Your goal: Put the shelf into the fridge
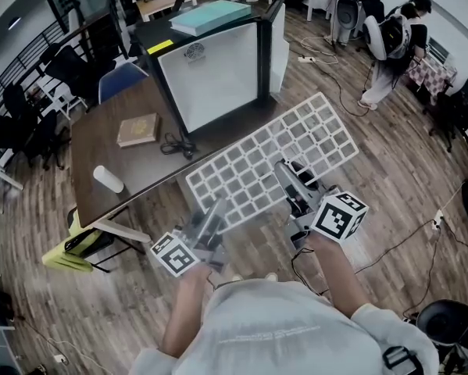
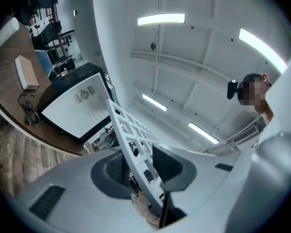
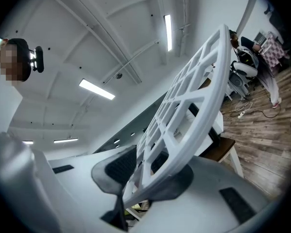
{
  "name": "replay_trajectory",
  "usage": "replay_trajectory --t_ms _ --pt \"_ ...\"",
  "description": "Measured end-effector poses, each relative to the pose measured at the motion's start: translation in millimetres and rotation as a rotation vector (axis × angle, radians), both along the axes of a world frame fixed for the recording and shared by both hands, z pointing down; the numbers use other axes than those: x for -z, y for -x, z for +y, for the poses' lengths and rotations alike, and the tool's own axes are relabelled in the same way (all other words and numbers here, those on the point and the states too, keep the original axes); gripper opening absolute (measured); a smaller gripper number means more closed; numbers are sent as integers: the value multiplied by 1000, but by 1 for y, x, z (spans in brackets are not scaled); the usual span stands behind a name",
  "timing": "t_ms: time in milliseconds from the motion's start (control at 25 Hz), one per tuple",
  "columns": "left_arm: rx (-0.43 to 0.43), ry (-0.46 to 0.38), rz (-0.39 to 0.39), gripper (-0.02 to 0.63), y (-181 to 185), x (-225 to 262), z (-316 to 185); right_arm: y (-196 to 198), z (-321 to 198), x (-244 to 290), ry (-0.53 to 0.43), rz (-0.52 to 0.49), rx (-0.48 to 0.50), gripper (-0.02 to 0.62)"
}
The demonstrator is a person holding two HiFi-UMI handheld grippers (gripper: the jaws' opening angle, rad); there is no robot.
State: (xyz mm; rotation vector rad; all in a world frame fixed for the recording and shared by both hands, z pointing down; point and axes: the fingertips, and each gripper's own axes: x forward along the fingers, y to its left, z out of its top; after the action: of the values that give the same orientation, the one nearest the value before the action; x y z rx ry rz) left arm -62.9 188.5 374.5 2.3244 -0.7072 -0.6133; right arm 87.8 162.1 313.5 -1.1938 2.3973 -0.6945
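Observation:
The white grid shelf (image 1: 273, 158) hangs tilted in the air in front of the table, its far right corner raised. My left gripper (image 1: 208, 219) is shut on the shelf's near left edge and my right gripper (image 1: 290, 180) grips it further in from the near edge. In the left gripper view the shelf (image 2: 130, 135) runs edge-on between the dark pads (image 2: 170, 165). In the right gripper view the shelf (image 3: 194, 101) sits between the pads (image 3: 120, 166) and rises to the upper right. The small black fridge (image 1: 214, 73) stands on the table beyond the shelf, white face toward me.
The brown table (image 1: 101, 151) carries a tan book (image 1: 137, 129), a black cable (image 1: 175, 144) and a white cylinder (image 1: 108, 179). A teal book (image 1: 210, 16) lies on the fridge. A blue chair (image 1: 118, 80) stands behind. A person (image 1: 398, 33) is at the far right.

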Motion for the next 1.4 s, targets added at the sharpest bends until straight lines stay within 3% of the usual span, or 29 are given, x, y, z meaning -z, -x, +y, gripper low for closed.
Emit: replay_trajectory --t_ms 800,1080,1400 --pt "56 38 -41 107 -58 -22 6 -63 -2 -43 95 -53 29 87" --pt "55 88 -12 107 -59 -45 -31 -63 -36 -65 156 -25 33 87" --pt "85 133 1 109 -47 -76 -107 -50 -116 -97 219 -13 65 89"
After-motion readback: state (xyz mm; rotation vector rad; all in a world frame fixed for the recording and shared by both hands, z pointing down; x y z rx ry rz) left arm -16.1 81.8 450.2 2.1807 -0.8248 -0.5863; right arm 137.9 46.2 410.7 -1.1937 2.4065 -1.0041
